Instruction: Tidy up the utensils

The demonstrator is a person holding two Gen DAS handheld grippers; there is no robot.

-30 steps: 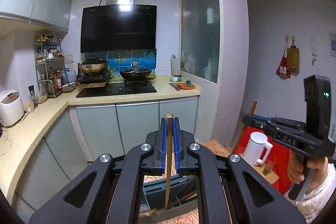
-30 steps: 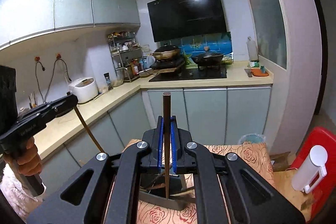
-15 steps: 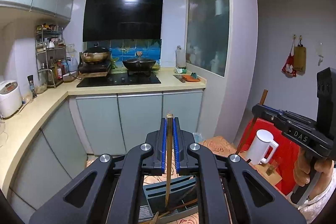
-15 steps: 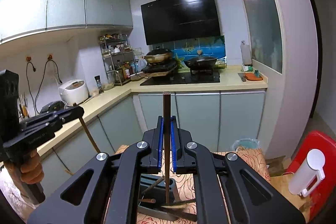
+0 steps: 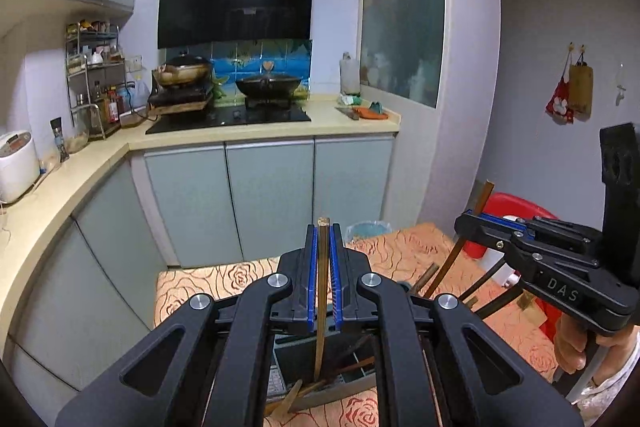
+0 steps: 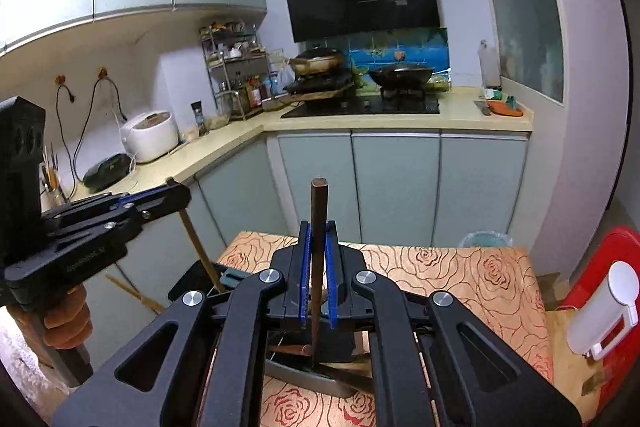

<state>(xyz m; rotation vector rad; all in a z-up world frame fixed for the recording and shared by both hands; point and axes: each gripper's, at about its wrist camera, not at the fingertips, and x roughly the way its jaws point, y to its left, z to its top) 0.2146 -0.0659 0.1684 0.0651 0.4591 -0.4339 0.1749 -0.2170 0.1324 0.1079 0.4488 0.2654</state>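
Observation:
My left gripper (image 5: 324, 231) is shut on a light bamboo chopstick (image 5: 321, 291) that hangs upright into a dark utensil box (image 5: 320, 371) on the table. My right gripper (image 6: 316, 229) is shut on a dark brown chopstick (image 6: 318, 227), upright, its lower end inside the same box (image 6: 316, 367). Other sticks lie slanted in the box. The right gripper shows at the right of the left wrist view (image 5: 468, 221), and the left gripper at the left of the right wrist view (image 6: 176, 189).
The box stands on a table with a rose-patterned cloth (image 6: 460, 267). A white jug (image 6: 604, 311) and a red chair (image 6: 596, 267) are to the right. Kitchen cabinets (image 6: 392, 183) and a counter with stove (image 6: 360, 105) stand behind. A bin (image 6: 484, 239) is beyond the table.
Both grippers have tilted down and moved closer to the table. The chopstick ends have gone lower into the box. Both stay clamped.

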